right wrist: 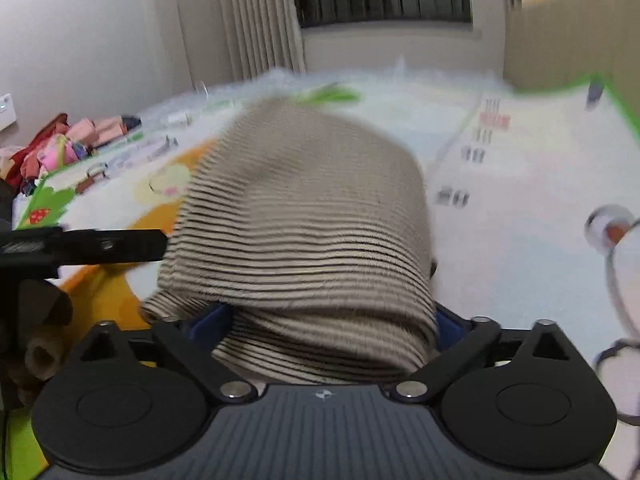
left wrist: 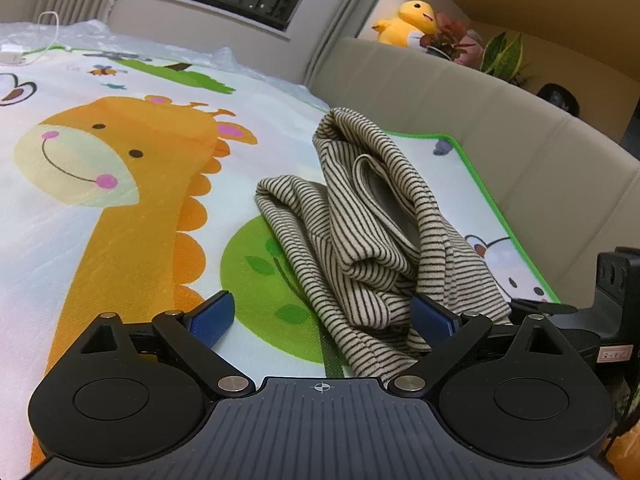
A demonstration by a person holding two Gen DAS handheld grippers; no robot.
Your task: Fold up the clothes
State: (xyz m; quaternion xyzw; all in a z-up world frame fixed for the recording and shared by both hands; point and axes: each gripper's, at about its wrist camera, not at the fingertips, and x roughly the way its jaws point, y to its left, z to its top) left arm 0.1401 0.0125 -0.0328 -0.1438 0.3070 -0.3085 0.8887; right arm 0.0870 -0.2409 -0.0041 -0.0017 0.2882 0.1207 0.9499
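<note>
A cream garment with thin dark stripes (left wrist: 372, 216) lies crumpled in a heap on a cartoon giraffe mat (left wrist: 120, 220). My left gripper (left wrist: 324, 318) is open low over the mat, and the garment's near edge lies against its right blue pad (left wrist: 434, 316). The right wrist view is blurred by motion. There the striped garment (right wrist: 304, 216) bulges over my right gripper (right wrist: 328, 324), which is open wide with cloth lying between and over its blue pads (right wrist: 212, 320). The other gripper's black body (right wrist: 80, 246) shows at the left edge.
A beige padded backrest (left wrist: 480, 120) borders the mat's right side, with a yellow plush toy (left wrist: 408, 22) and potted plants (left wrist: 504, 54) on the ledge behind. A pile of pink and red clothes (right wrist: 60, 148) sits at the mat's far left. A white cable (left wrist: 24, 54) lies far off.
</note>
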